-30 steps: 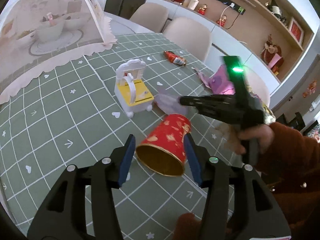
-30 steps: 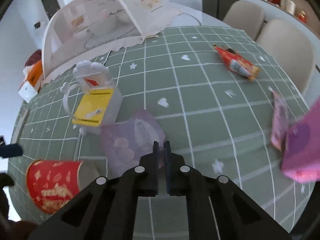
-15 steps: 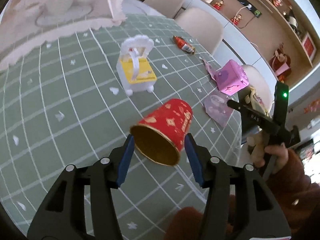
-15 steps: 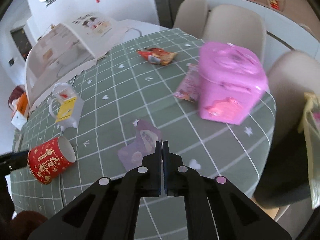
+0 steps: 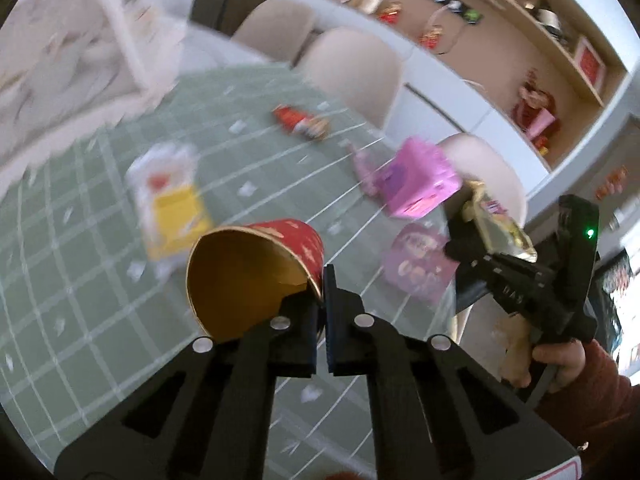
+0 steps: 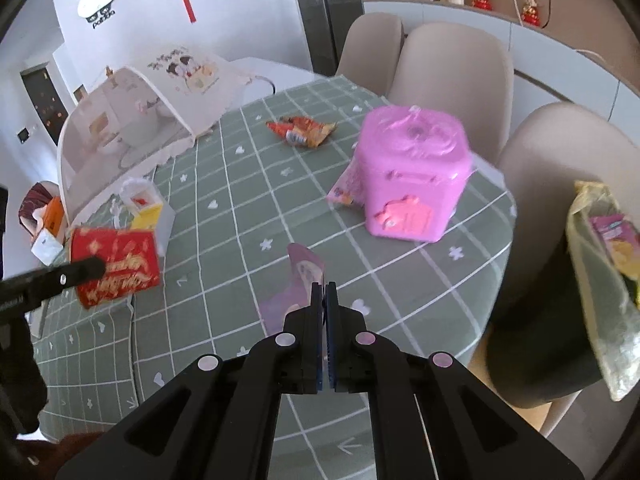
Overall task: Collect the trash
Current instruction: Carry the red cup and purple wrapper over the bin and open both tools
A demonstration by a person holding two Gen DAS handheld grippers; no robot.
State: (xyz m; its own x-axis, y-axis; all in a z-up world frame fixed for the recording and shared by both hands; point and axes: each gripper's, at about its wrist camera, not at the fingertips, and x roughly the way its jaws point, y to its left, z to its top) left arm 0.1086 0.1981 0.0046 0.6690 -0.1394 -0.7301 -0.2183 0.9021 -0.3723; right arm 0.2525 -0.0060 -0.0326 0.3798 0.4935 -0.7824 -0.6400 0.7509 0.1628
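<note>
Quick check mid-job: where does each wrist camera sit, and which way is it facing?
Left wrist: on the left tongs, facing down across the green table; red cup pinched, a hand shows.
Right wrist: on the right tongs, facing the table edge, gripping a purple wrapper.
Shared: cup, pink box.

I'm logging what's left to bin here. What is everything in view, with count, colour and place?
table: 1, green checked cloth
paper cup: 1, red and gold, pinched by left gripper
purple wrapper: 1, purple, pinched by right gripper
snack wrapper: 1, red-orange, table's far side
pink box: 1, pink, table's right edge
pink wrapper: 1, pink, against the box's left side
toy chair: 1, white and yellow, table's left
food cover: 1, white, far left
chairs: 3, beige, behind table
left gripper: 1, black, shut on cup
right gripper: 1, black, shut on wrapper
hand: 1, red-sleeved, holding right gripper
</note>
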